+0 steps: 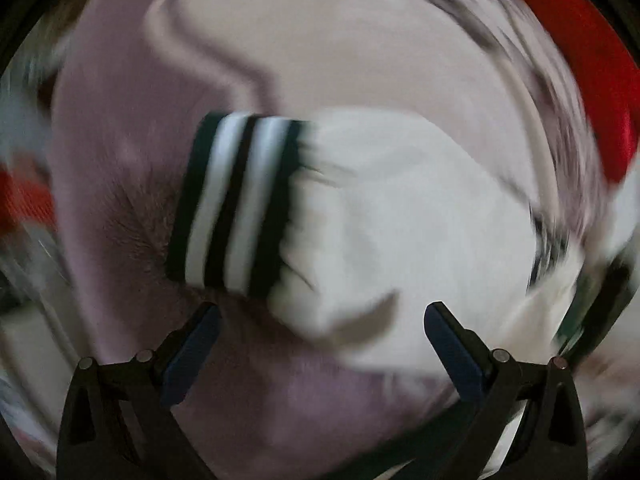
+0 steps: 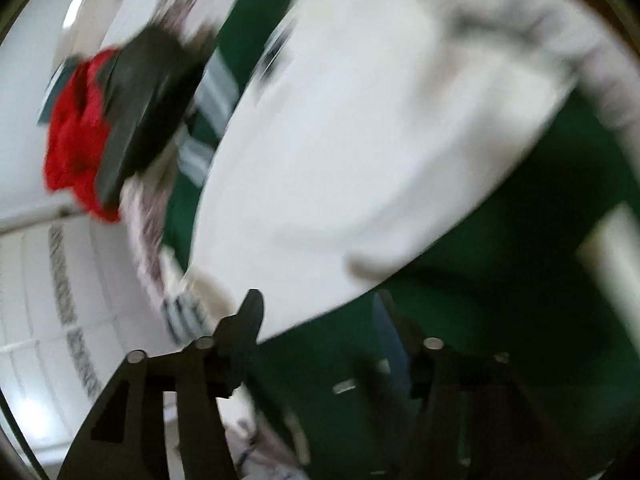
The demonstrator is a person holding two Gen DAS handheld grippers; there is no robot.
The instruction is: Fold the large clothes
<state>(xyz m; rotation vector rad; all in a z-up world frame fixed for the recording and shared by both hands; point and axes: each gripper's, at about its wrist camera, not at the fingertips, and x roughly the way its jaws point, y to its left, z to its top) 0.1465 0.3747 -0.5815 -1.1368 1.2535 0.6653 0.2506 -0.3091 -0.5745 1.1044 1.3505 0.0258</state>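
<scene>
Folding looks to me barely begun: white sleeve [image 1: 400, 224] with green-and-white striped cuff [image 1: 236, 208] lies loose on the pale bedsheet [image 1: 132, 120], garment unsquared. My left gripper [image 1: 320, 316] spread wide, empty, just short of the cuff. My right gripper [image 2: 320, 304] blurred; grip undeterminable.

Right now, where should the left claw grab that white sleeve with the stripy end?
Probably the striped cuff. It is the sleeve's thick, banded end, lying just ahead of the open left claw on the pinkish sheet. Come straight forward from the near side, one finger above and one beneath.
</scene>
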